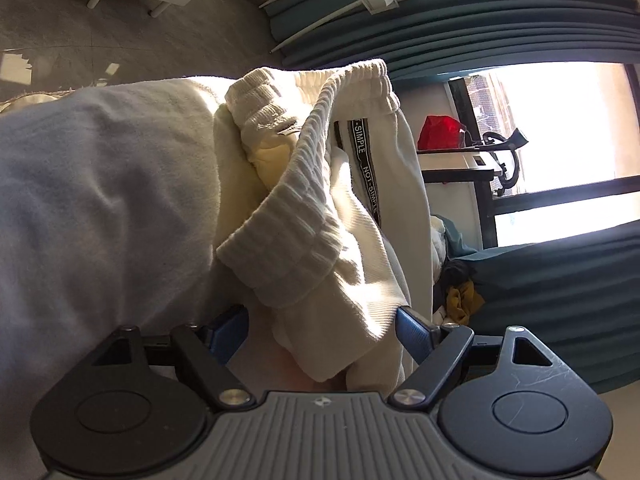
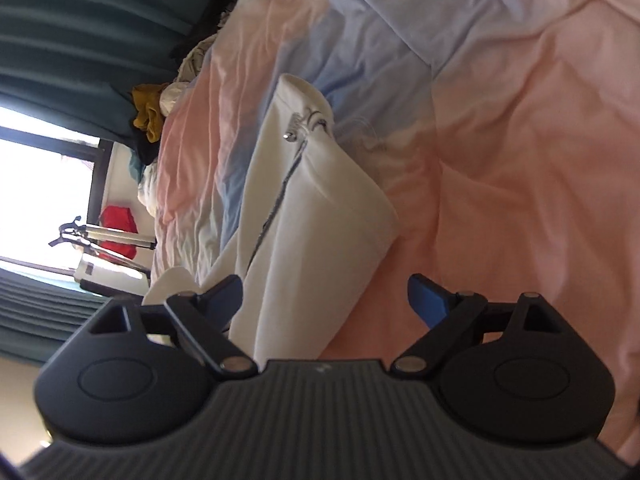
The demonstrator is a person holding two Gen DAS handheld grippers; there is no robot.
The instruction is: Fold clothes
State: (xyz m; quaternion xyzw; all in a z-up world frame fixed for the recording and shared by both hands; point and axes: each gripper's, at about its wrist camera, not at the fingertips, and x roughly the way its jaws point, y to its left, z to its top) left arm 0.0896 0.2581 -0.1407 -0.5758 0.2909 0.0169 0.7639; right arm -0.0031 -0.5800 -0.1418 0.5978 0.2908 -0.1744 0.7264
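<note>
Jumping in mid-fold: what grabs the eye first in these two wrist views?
In the left wrist view, cream sweatpants with a black NOT-SIMPLE stripe bunch between the open left gripper. In the right wrist view, a white zippered garment lies on the pink-and-blue bedsheet, partly between the open right gripper.

Daylight floods through the blown-out window (image 1: 560, 120); fisheye bending warps the edges, and the right wrist view is softly blurred.

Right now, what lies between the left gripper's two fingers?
In the left wrist view, the left gripper stands wide with bunched cream trousers hanging between its blue fingers, ribbed cuff foremost; the pads don't visibly pinch them.
</note>
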